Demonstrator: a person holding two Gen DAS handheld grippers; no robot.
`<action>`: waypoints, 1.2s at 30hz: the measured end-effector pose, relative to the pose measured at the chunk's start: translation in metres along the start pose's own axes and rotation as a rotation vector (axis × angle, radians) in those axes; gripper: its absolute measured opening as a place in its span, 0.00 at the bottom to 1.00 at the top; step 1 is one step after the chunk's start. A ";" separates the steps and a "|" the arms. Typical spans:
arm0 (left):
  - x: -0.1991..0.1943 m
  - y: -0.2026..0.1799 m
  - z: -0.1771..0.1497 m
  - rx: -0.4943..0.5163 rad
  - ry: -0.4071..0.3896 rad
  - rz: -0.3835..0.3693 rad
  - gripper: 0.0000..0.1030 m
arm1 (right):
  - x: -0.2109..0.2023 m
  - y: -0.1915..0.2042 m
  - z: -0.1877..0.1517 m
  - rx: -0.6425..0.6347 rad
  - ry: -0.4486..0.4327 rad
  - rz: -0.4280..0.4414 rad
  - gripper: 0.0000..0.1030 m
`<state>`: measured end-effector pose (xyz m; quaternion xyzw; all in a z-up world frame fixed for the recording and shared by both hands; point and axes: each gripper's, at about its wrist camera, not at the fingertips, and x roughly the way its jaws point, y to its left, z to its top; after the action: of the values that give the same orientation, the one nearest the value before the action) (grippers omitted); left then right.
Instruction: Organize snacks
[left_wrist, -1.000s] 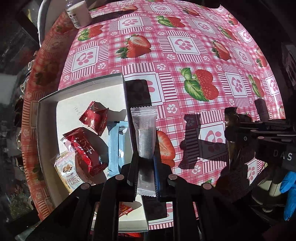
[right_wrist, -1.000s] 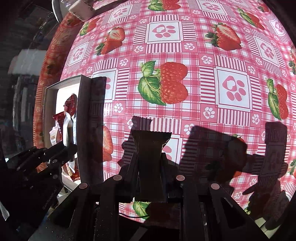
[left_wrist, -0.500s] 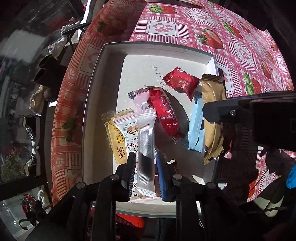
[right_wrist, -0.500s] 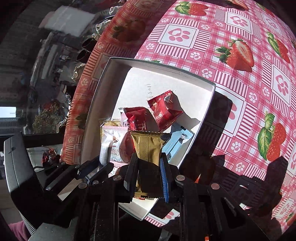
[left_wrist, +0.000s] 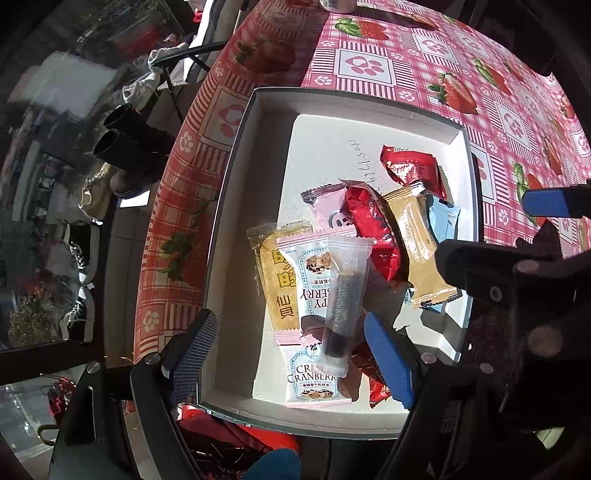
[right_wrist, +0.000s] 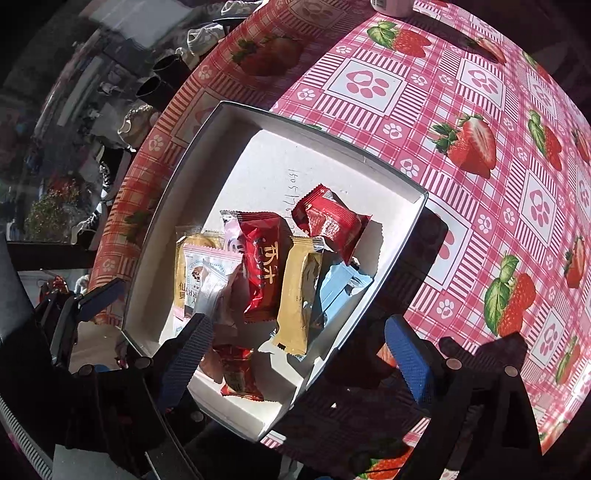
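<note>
While both pairs of fingers were opening with nothing pressed between them, the left gripper (left_wrist: 291, 354) stood over a clear plastic stick sachet (left_wrist: 341, 299) and the right gripper (right_wrist: 299, 354) over a tan foil snack bar (right_wrist: 299, 295), both lying in the shallow white cardboard box (right_wrist: 236, 122) at the bench's (right_wrist: 443, 110) corner.

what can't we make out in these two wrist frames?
- Left wrist: the red packet at the box front is mostly under the left gripper's finger.
- Right wrist: the light blue packet is half covered by the tan packet.
- Both: handwriting on the box floor is too small to read.
</note>
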<state>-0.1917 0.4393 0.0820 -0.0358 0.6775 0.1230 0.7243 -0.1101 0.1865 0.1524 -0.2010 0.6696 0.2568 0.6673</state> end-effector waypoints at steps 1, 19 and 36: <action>0.001 0.000 0.001 0.000 0.006 0.007 0.82 | -0.003 -0.003 -0.003 -0.003 -0.011 -0.005 1.00; 0.001 -0.002 -0.010 0.034 0.028 -0.015 0.83 | -0.021 -0.004 -0.016 -0.044 -0.036 -0.045 1.00; -0.012 -0.009 -0.017 0.057 -0.013 -0.010 0.83 | -0.027 0.003 -0.021 -0.068 -0.066 -0.066 1.00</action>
<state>-0.2072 0.4254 0.0915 -0.0178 0.6758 0.1002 0.7300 -0.1277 0.1742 0.1790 -0.2369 0.6311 0.2636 0.6899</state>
